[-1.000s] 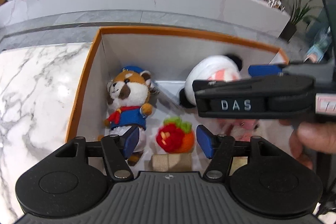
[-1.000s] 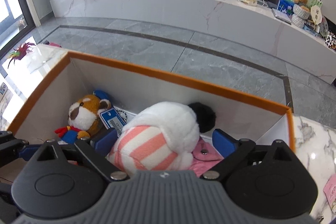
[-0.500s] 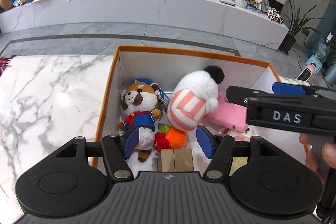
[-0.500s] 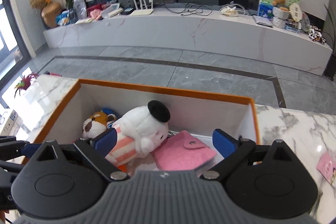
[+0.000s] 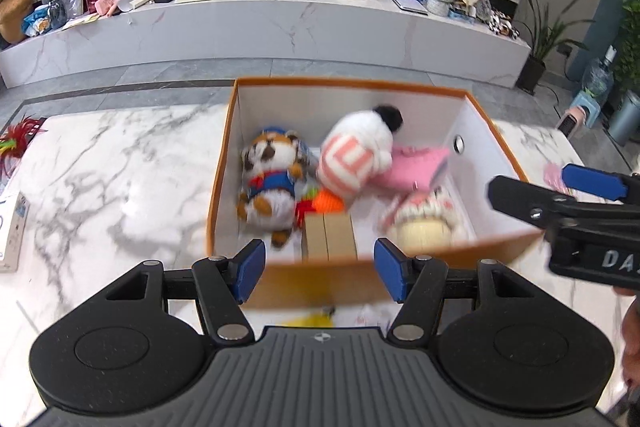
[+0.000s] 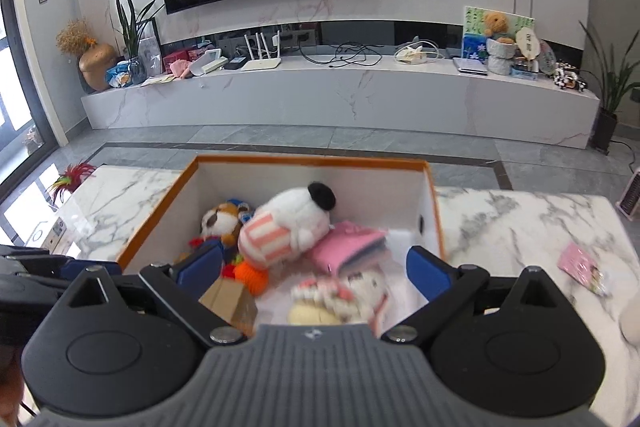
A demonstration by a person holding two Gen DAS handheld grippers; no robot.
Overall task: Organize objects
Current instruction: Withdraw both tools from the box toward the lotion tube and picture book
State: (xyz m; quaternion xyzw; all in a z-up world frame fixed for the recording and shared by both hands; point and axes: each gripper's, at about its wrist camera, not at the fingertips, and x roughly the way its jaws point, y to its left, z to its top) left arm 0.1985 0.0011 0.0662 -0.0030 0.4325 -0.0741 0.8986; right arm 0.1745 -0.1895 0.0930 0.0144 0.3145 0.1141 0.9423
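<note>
We see the marble surface (image 5: 120, 179) carrying an orange-rimmed box (image 5: 218, 171) that holds the toys (all blurred): a white plush with pink stripes (image 5: 352, 155) in the middle, a raccoon plush (image 5: 272, 179) beside it, a pink pouch (image 5: 416, 163). Our left gripper (image 5: 319, 269) and right gripper (image 6: 314, 273) both hover wide open, holding nothing.
</note>
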